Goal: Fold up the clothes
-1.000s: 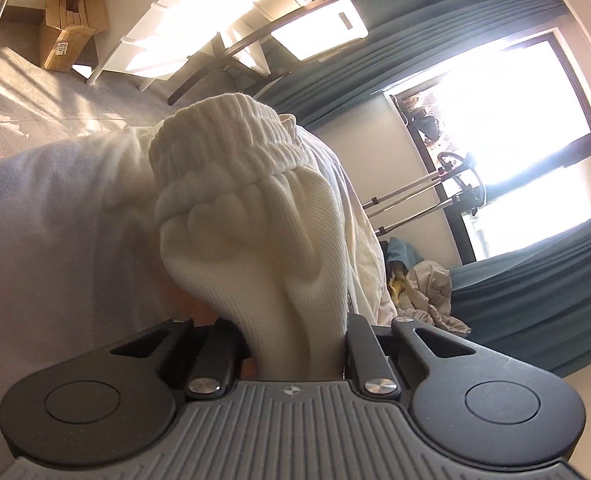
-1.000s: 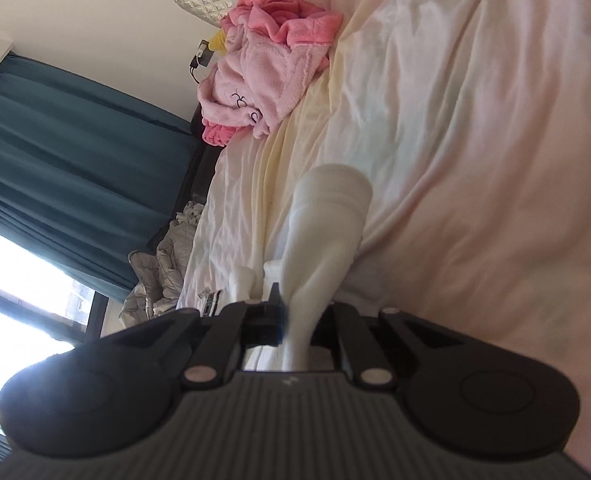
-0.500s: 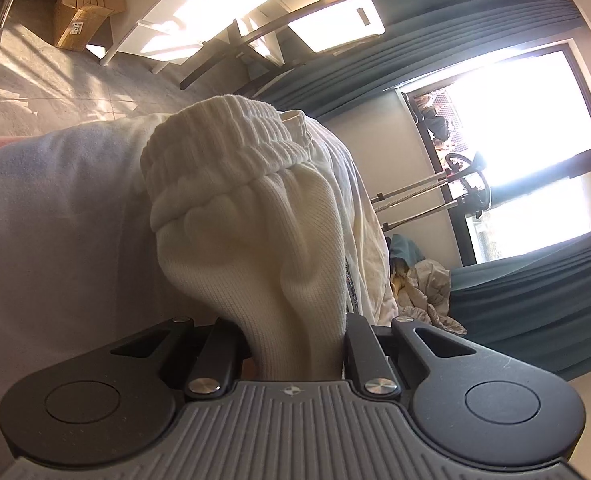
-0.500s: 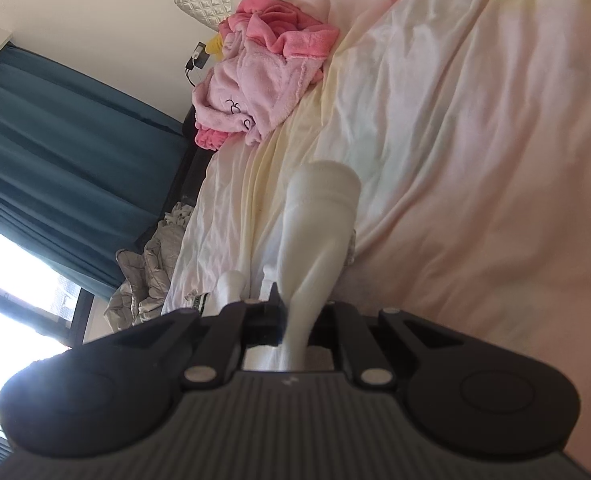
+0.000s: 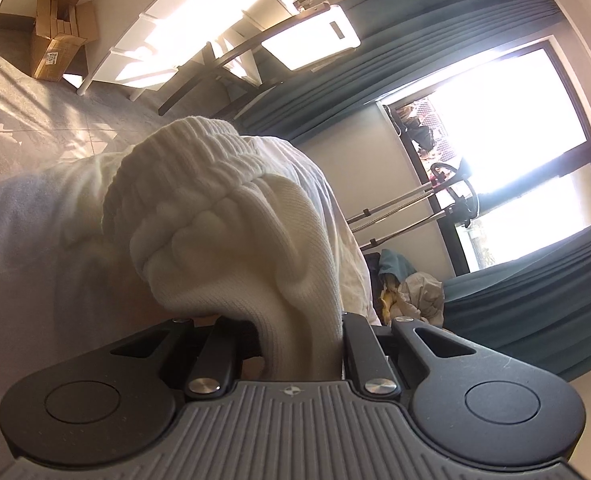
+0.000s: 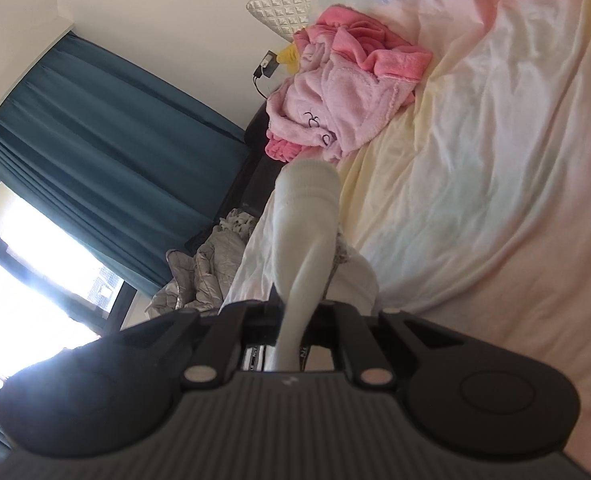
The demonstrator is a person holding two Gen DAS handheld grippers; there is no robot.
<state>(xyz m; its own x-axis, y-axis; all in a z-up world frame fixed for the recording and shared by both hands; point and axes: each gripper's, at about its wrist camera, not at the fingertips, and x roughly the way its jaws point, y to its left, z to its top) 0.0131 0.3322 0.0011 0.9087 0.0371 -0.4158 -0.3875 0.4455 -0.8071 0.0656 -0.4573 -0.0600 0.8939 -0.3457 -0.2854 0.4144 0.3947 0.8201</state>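
Sunlit bedroom with teal curtains (image 6: 107,136) and a bed (image 6: 475,160) under a wrinkled pastel sheet; we are using that bed as our landmark. We are holding a white sock off the bed, one end in each tool. The left hand-held gripper (image 5: 301,344) is clamping the sock (image 5: 247,248) near its ribbed cuff, which is bunching into thick folds just past the jaws. The right hand-held gripper (image 6: 293,340) is pinched tight on the other end of the sock (image 6: 307,232); from there the fabric is stretching out in a long smooth tube above the bed's edge.

To do this step well, in our judgement, we are needing both ends kept level and the sock pulled gently taut, so it lies flat before we bring cuff to toe over the bed. Pulling too hard risks slipping the thin end out.

Materials: the sock is a soft, stretchy rib knit, with the cuff thicker and ridged. A fluffy pink robe (image 6: 335,92) is heaped at the bed's far end. The sheet looks thin and creased.
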